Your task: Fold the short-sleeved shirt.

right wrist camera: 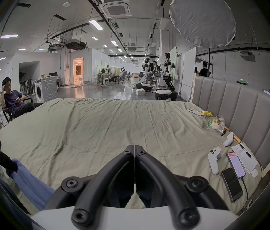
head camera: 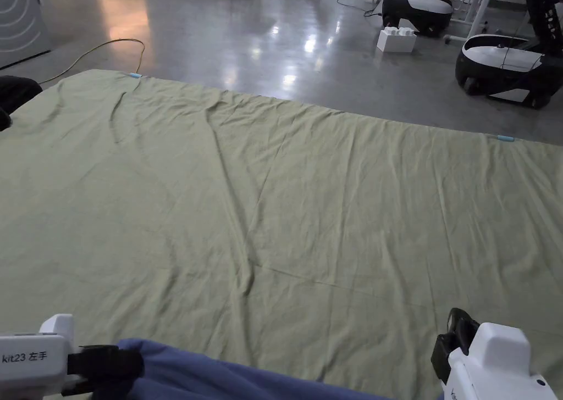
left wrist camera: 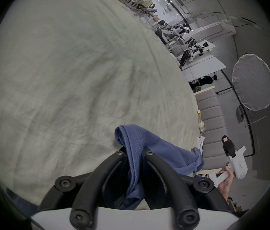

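At the lower left of the head view, the left gripper (head camera: pixel 112 362) is seen with blue cloth bunched at its black jaws; the grip itself is hidden there. It is confirmed in the left gripper view: both jaws of the left gripper (left wrist camera: pixel 135 152) are clamped on a hemmed edge of the blue shirt (left wrist camera: pixel 167 155), which passes between the tips and trails off to the right over the bed sheet (left wrist camera: pixel 74 71). In the head view, the shirt (head camera: pixel 220 376) is recorded along the near edge of the green sheet (head camera: pixel 308 209), between the two tools.

At the lower right of the head view, the right gripper (head camera: pixel 459 338) is noted, but whether its jaws meet cannot be told from there. In the right gripper view, the right gripper (right wrist camera: pixel 134 148) is seen with jaws pressed together tip to tip and no cloth between them, held above the sheet (right wrist camera: pixel 97 127). The shirt (right wrist camera: pixel 29 182) is recorded at the left of that view.

Further right in that view, a white controller (right wrist camera: pixel 214 160), two phones (right wrist camera: pixel 232 175) and a padded headboard (right wrist camera: pixel 247 110) are recorded. A seated person (right wrist camera: pixel 14 99) is noted at far left, beyond the bed.
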